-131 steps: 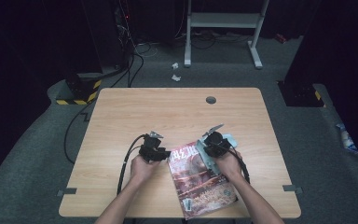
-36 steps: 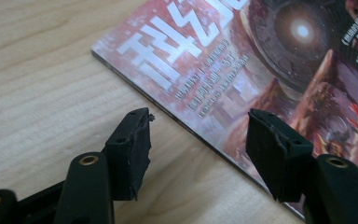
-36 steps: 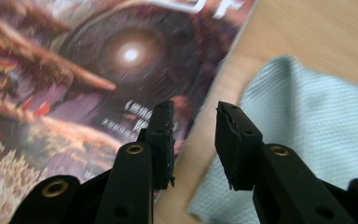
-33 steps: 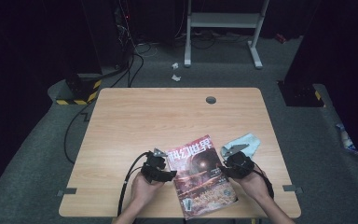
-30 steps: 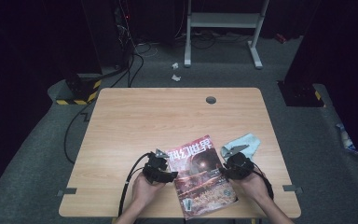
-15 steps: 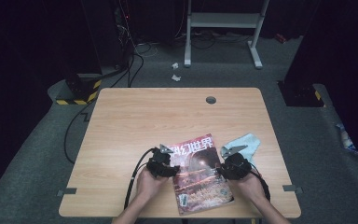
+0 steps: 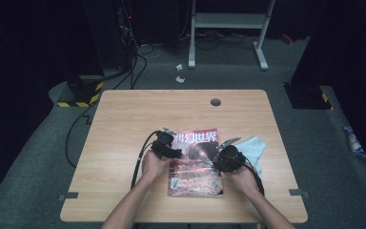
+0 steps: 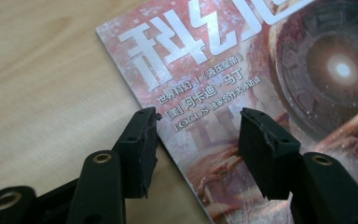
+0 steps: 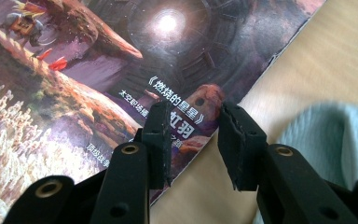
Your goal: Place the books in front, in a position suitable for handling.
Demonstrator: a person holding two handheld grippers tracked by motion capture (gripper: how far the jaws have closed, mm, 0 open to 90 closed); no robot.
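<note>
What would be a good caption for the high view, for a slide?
A person holds a tool at each side edge of a magazine on a wooden table, left tool, right tool, cloth beside.

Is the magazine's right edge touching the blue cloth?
Apart. In the right gripper view, a strip of bare table runs between the magazine edge and the cloth.
</note>
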